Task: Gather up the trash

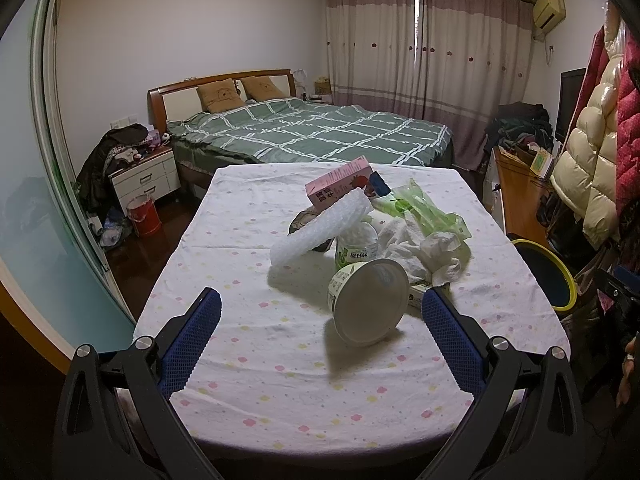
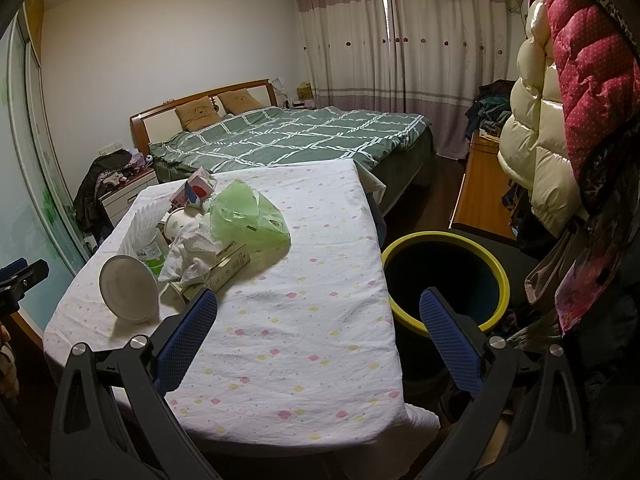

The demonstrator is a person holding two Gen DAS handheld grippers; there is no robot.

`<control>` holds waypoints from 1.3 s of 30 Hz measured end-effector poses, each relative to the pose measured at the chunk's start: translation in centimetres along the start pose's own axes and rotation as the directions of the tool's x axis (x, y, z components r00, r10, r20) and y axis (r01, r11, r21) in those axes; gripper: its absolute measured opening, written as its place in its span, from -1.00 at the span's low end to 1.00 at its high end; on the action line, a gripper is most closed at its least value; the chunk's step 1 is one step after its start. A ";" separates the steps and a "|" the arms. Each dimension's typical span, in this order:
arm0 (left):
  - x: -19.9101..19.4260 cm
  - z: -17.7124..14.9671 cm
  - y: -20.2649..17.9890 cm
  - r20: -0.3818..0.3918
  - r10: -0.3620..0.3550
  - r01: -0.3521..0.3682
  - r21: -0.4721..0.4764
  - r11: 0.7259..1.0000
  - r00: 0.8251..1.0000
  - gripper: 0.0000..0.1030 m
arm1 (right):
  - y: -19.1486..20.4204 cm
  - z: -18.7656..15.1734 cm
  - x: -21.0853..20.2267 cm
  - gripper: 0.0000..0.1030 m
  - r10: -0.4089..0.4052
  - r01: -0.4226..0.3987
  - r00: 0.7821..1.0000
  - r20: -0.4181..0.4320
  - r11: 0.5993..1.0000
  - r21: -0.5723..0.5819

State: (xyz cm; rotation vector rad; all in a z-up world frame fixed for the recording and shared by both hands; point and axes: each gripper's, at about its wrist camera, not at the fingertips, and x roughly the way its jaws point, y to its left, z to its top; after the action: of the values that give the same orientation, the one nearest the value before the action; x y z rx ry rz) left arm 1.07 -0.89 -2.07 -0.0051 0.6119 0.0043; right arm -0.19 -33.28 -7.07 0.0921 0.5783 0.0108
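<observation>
A: Listing by size, largest first. Item one: table point(image 1: 248, 320), covered in a white cloth with small pink and yellow dots, all the trash heaped on its far half.

B: Item two?

A: Bin point(image 2: 444, 280), dark with a yellow rim, standing on the floor just beside the table's right edge, mouth up.

B: And the pile itself?

A: Green plastic bag point(image 2: 248, 216), crumpled, at the right of the heap. Bubble-wrap roll point(image 1: 320, 228), leaning across the top of a clear bottle point(image 1: 356, 246) with a green label. Pink carton point(image 1: 340, 184), tilted, at the back and resting on the heap. Crumpled white tissue point(image 1: 424, 252), between bottle and bag. Round white tub point(image 1: 368, 300), lying on its side at the near edge of the heap, flat base toward the cameras. Flat cardboard box point(image 2: 228, 268), partly under the tissue.

B: Tools?

A: Left gripper point(image 1: 320, 316), jaws spread wide, nothing between them, hanging above the cloth in front of the tub. Right gripper point(image 2: 318, 316), likewise spread and holding nothing, one finger over the table's right edge, the other over the bin.
</observation>
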 end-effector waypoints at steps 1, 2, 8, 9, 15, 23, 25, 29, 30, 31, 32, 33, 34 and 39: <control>0.1 0.0 0.0 -0.002 -0.001 0.001 0.000 1.000 1.000 0.92 | 0.0 0.0 0.0 0.88 0.000 0.000 1.000 0.000 1.000 0.001; 0.1 -0.1 0.0 -0.004 -0.001 0.001 0.001 1.000 1.000 0.92 | 0.0 0.0 0.0 0.88 0.000 0.000 1.000 0.000 1.000 0.001; 0.5 -0.1 -0.1 -0.014 -0.004 0.004 0.002 1.000 1.000 0.92 | -0.1 0.1 0.1 0.88 0.001 -0.001 1.000 -0.001 1.000 0.000; 0.6 0.0 0.0 -0.015 -0.004 0.004 0.002 1.000 1.000 0.92 | -0.1 0.0 0.2 0.88 0.000 0.000 1.000 -0.001 1.000 0.000; 0.5 -0.1 0.0 -0.016 -0.004 0.004 0.002 1.000 1.000 0.92 | -0.1 0.1 0.2 0.88 0.001 -0.001 1.000 -0.003 1.000 0.001; 0.7 -0.1 0.2 -0.020 -0.004 0.004 0.002 1.000 1.000 0.92 | -0.1 0.0 0.2 0.88 0.001 -0.001 1.000 -0.003 1.000 0.001; 0.8 -0.2 0.2 -0.021 -0.005 0.005 0.002 1.000 1.000 0.92 | -0.1 0.0 0.2 0.88 0.000 0.000 1.000 -0.006 1.000 0.001; 0.9 -0.2 0.2 -0.024 -0.005 0.005 0.001 1.000 1.000 0.92 | -0.3 -0.2 0.5 0.88 0.000 0.000 1.000 -0.013 1.000 0.004; 0.9 -0.2 0.2 -0.026 -0.005 0.005 0.001 1.000 1.000 0.92 | -0.3 -0.2 0.6 0.88 0.000 0.000 1.000 -0.015 1.000 0.004; 1.0 -0.2 0.3 -0.028 -0.006 0.006 0.000 1.000 1.000 0.92 | -0.4 -0.3 0.7 0.88 0.000 0.000 1.000 -0.018 1.000 0.004; 1.1 -0.2 0.3 -0.030 -0.007 0.007 0.000 1.000 1.000 0.92 | -0.3 -0.3 0.7 0.88 0.000 0.000 1.000 -0.019 1.000 0.004; 1.2 -0.2 0.3 -0.032 -0.007 0.007 -0.001 1.000 0.999 0.92 | -0.4 -0.2 0.9 0.88 0.000 0.000 1.000 -0.023 1.000 0.005; 1.4 -0.2 0.3 -0.033 -0.008 0.008 -0.001 1.000 0.999 0.92 | -0.4 0.0 1.2 0.88 0.000 0.001 1.000 -0.027 1.000 0.006; 1.9 0.0 0.3 -0.041 -0.011 0.011 0.001 1.000 0.999 0.92 | -0.3 0.3 2.1 0.88 0.006 -0.005 0.999 -0.044 1.000 0.008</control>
State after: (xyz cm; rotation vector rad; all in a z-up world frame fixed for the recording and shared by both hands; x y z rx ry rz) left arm 2.64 -0.61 -3.21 -0.0076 0.6527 -0.0071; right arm 1.75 -33.55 -7.96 0.1014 0.6222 0.0160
